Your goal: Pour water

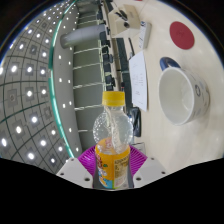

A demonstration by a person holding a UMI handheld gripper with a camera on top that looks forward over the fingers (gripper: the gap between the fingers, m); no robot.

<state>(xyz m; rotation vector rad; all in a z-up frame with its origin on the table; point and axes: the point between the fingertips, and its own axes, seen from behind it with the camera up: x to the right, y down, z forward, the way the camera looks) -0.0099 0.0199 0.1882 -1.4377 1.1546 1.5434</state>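
A clear plastic bottle with an orange cap and a yellow-orange label stands between my fingers. My gripper is shut on it, both purple pads pressing the labelled part at left and right. The view is tilted, so the bottle is lifted and leaning. A white cup with a dark rim mark lies beyond the bottle to the right, its open mouth facing me. No water stream shows.
A white table runs behind the bottle. Papers lie on it near the cup. A red round thing sits farther back. A ceiling with rows of lights fills the left side.
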